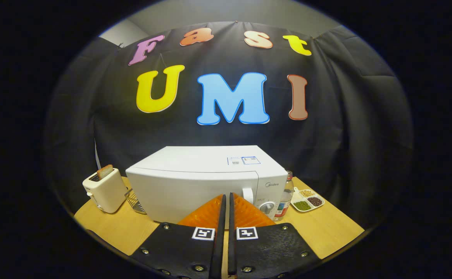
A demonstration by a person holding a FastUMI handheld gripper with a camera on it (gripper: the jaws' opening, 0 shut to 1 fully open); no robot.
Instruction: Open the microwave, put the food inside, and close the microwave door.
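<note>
Hand-held gripper (pixel 226 195) fingers together, empty, before closed microwave (pixel 206 182) on table (pixel 326 228). Toaster (pixel 104 190) with bread, wire basket (pixel 136 201) beside microwave; bottle (pixel 286 195), divided tray (pixel 307 199) on opposite side.

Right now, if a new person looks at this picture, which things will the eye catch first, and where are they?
First comes the white microwave, door closed, in the middle of the wooden table, just beyond the gripper, whose fingers are nearly together with nothing between them. To its left stands a cream toaster with a bread slice in it; to its right are a bottle and a divided tray of beans.
</note>
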